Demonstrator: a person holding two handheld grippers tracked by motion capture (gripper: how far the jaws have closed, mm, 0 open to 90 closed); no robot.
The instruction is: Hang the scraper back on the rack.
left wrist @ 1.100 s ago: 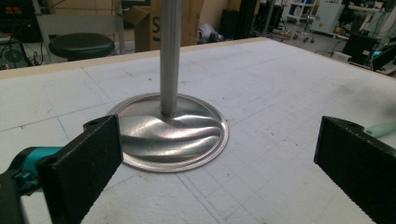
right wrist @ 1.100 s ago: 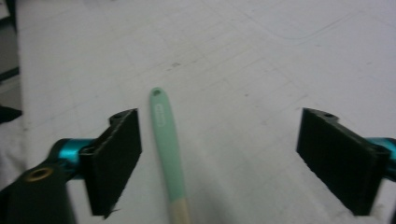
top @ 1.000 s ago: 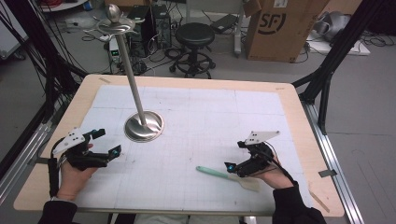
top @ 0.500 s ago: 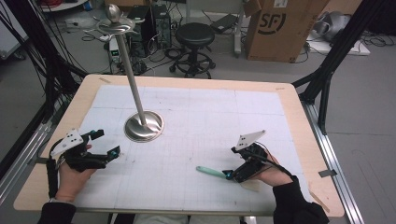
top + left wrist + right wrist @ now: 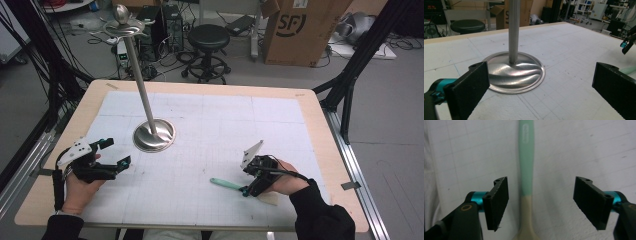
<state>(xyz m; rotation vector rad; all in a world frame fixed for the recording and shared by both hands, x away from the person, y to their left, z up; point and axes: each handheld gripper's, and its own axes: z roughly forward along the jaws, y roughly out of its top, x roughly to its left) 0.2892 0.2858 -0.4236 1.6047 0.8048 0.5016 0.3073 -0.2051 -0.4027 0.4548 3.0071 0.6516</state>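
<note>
A spoon (image 5: 225, 183) with a mint-green handle and a cream bowl end lies flat on the white grid mat (image 5: 210, 130) at the front right. My right gripper (image 5: 246, 190) is over its bowl end. In the right gripper view the spoon (image 5: 526, 165) runs up between the two pads, and a gap shows on each side. These jaws have just been closing and touch nothing, so the gripper is open. My left gripper (image 5: 116, 152) rests at the front left, open and empty. In its own view the left gripper (image 5: 542, 87) faces the metal stand (image 5: 516, 72).
The metal stand has a round base (image 5: 154, 135), a tall thin pole and hooks at its top (image 5: 121, 27). The mat covers most of the wooden table (image 5: 320, 150). Behind the table are a black stool (image 5: 209, 37) and a cardboard box (image 5: 295, 27).
The right hand has shifted a little left and toward the front, over the spoon's end, and its jaws have narrowed. The left hand and the stand have not moved.
</note>
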